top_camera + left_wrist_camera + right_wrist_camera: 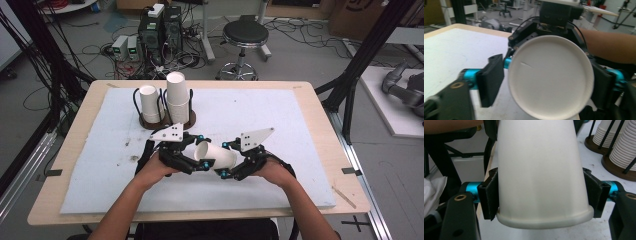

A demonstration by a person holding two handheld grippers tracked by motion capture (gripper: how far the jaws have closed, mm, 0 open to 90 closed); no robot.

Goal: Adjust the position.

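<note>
My right gripper (226, 159) clamps a white paper cup (216, 155) near its rim, holding it sideways above the worktop (280, 110). My left gripper (199, 161) sits at the cup's base, jaws spread apart. Two cup stacks (177, 95) stand in a holder behind.

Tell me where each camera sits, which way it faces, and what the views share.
High view: above the person's side, looking forward and down at the white-covered wooden table; both forearms and the left gripper show.
Left gripper view: rides the left gripper, facing the white paper cup bottom and the right gripper; a forearm shows.
Right gripper view: rides the right gripper, looking along the cup toward two stacks of white paper cups.
All share the cup.
</note>
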